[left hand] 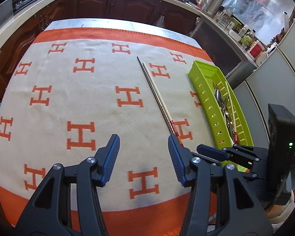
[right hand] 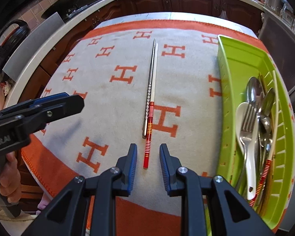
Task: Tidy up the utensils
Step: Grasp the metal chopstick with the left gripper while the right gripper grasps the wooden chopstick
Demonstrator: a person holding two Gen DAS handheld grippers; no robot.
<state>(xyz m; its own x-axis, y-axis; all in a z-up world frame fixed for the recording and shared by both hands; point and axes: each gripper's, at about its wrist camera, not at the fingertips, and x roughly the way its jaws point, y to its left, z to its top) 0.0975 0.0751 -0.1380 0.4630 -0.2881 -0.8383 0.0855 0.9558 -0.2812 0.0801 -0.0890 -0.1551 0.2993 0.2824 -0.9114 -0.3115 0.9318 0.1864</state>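
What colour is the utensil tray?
Lime green; the tray shows best in the right wrist view, on the cloth's right side.

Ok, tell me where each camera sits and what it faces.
Left wrist: on the left claw, looking across the orange-and-cream H-patterned cloth; right claw intrudes.
Right wrist: on the right claw, straddling the red-ended white chopstick; left claw and a hand show.
Shared: chopstick, slotted green plastic tray.

Home kitchen: dark wood cabinets (left hand: 94, 4), pale countertop (left hand: 29, 9), kettle (left hand: 210, 0).
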